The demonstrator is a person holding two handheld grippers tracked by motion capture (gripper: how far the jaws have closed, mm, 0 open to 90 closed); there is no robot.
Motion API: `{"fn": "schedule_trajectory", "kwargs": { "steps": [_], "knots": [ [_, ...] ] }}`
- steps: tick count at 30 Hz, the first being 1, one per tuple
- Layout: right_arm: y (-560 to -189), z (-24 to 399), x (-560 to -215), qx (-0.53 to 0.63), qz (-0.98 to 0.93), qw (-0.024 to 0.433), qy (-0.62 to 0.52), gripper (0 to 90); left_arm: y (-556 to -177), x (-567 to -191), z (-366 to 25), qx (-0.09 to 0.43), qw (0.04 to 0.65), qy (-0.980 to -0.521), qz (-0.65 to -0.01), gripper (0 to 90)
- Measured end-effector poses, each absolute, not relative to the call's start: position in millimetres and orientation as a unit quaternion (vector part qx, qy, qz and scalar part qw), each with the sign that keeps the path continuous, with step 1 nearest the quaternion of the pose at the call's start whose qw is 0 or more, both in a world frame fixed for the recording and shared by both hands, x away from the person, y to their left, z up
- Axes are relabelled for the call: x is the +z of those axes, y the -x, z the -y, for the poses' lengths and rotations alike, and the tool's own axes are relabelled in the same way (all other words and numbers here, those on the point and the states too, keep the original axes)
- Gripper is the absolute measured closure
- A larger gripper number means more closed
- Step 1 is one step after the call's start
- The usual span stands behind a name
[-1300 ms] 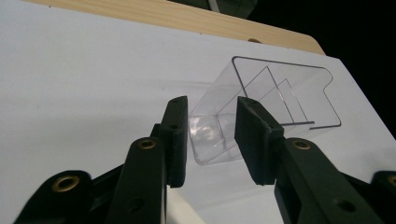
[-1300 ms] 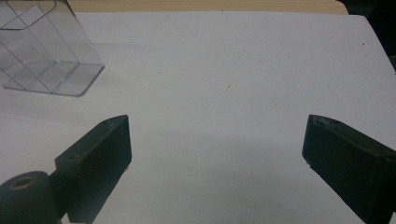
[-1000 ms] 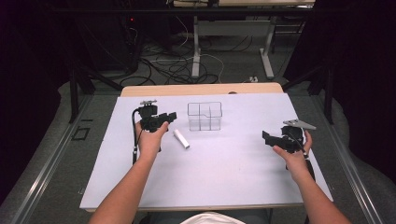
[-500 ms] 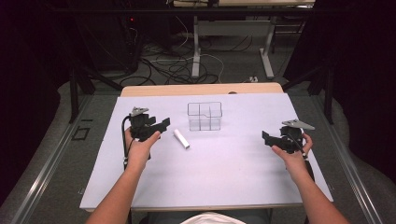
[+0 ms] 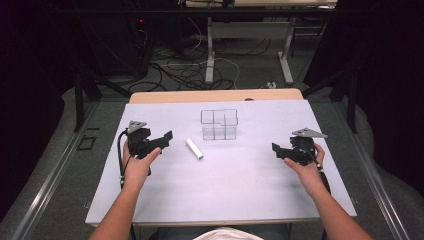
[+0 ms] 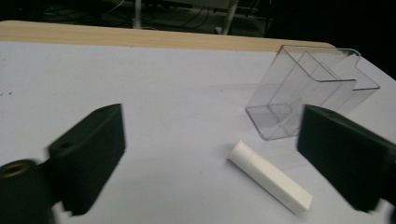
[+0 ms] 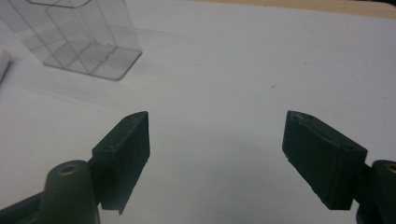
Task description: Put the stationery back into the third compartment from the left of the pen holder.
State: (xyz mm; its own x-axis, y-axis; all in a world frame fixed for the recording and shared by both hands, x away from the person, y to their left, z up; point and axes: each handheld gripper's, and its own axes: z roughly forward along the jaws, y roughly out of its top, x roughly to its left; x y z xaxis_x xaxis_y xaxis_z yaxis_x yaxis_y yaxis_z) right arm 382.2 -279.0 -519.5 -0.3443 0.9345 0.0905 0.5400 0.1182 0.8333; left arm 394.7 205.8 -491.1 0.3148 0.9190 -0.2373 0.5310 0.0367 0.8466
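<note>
Dark room, cables behind; pale table [image 5: 235,185]; both hand-held grippers, left [image 5: 162,141] and right [image 5: 278,150], gape empty.

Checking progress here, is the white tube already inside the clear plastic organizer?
No, the white tube lies flat on the table, outside and in front of the clear organizer.

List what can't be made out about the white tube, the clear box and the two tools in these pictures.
- White tube: any print or cap seam is too small in the high view, soft in the left gripper view; cut off by the left edge in the right gripper view.
- Clear organizer box: its top is cut off in the right gripper view, and the left tool's jaw covers one corner.
- Right tool: its body is hidden under the hand in the high view.
</note>
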Motion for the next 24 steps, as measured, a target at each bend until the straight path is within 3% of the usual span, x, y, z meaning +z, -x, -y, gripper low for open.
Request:
{"fn": "schedule_trajectory", "kwargs": {
  "steps": [5,14,24],
  "knots": [
    [-388.1,263.7,-517.5,0.411,-0.736,0.202,-0.498,24.8,-393.2,-495.6,-212.3,0.212,0.461,-0.663,-0.55,0.1],
    [-396.8,230.5,-514.5,0.403,-0.777,0.194,-0.443,26.6,-386.1,-496.6,-220.5,0.216,0.471,-0.664,-0.538,0.1],
    [-411.9,191.5,-505.7,0.391,-0.807,0.153,-0.415,28.6,-386.1,-497.8,-226.2,0.215,0.477,-0.657,-0.542,1.1]
  ]
}}
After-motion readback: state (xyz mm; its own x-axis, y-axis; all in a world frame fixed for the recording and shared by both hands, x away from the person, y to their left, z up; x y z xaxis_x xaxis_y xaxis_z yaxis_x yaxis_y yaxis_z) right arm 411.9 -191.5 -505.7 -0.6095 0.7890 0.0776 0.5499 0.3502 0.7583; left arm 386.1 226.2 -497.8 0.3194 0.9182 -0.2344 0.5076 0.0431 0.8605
